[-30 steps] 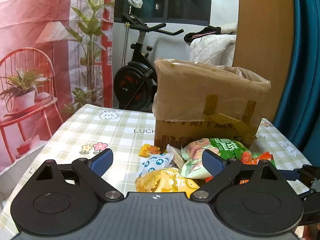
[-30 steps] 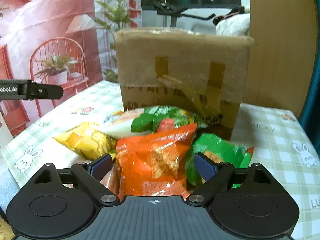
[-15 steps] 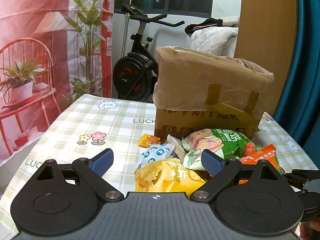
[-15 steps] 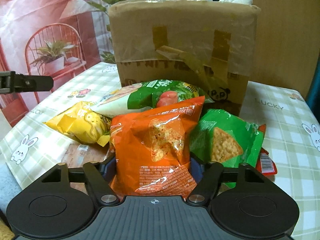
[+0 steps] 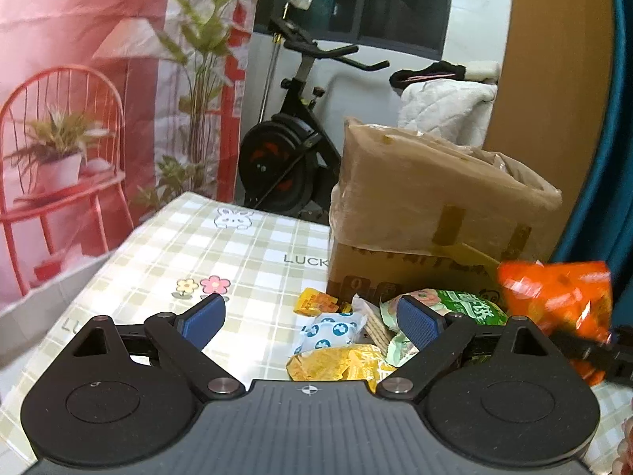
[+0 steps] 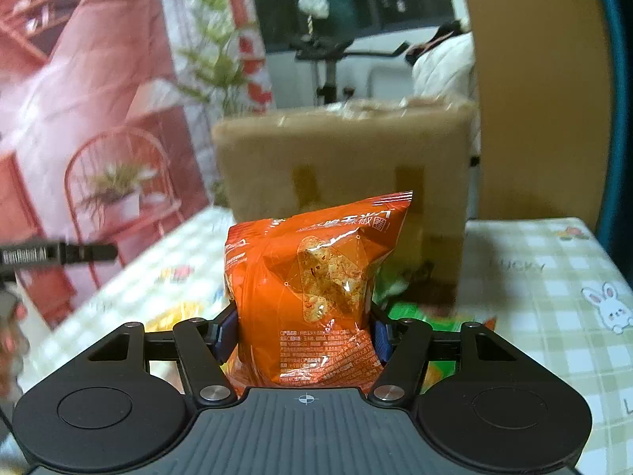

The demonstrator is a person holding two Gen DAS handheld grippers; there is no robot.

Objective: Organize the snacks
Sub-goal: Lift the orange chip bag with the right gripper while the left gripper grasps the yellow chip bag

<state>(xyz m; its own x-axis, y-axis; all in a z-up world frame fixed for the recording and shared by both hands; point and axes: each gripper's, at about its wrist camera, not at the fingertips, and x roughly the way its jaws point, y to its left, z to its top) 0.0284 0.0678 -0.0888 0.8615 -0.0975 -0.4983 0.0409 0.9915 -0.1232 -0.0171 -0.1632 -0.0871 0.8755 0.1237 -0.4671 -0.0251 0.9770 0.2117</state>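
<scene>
I'm holding the orange chip bag (image 6: 312, 297) in my right gripper (image 6: 304, 334), jaws squeezing in on its lower half from both sides, so the bag is standing upright between them and hanging above the tabletop (image 6: 554, 277). From the left wrist view the same orange bag (image 5: 554, 297) is showing up off to the right, raised over the rest of the pile, with the right gripper's dark finger crossing just below it.

The rest of the snacks are sitting in a heap right in front of the cardboard box (image 5: 427, 213): a green packet (image 5: 463, 308), a white pouch with blue dots (image 5: 330, 330), a yellow bag (image 5: 340, 362), a small orange-yellow packet (image 5: 316, 303) and what's looking like a wafer pack (image 5: 374, 322) wedged among them. In the right view I'm only catching a blurry bit of another green bag (image 6: 443, 316) behind the jaws.

My left gripper (image 5: 312, 318) is hovering with its jaws wide open and nothing between them, pointing at the heap.

Behind the checked tabletop (image 5: 221, 245) there's an exercise bike (image 5: 289, 158) and a red printed backdrop (image 5: 79, 79).
</scene>
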